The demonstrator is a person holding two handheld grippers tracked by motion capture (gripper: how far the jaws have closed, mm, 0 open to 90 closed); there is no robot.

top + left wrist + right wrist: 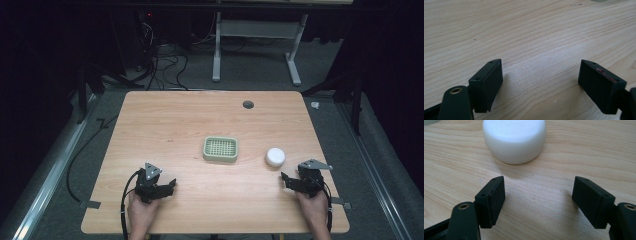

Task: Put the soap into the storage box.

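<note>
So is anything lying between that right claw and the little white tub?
No: the right gripper view shows bare wood between the open right gripper and the white tub.

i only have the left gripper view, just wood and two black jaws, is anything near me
Observer: Yes. In the high view a pale green slotted tray sits mid-table, ahead and to the right of the left gripper.
Operator: anything else on the table
Observer: A white round puck-like thing lies to the right of the tray, apart from it.
Operator: where is the other gripper
Observer: The right gripper points at the white round thing, jaws wide apart with bare wood between them, not touching it.
Operator: is the tray holding anything
Observer: From the high view the tray looks empty, though it is small in the picture.
</note>
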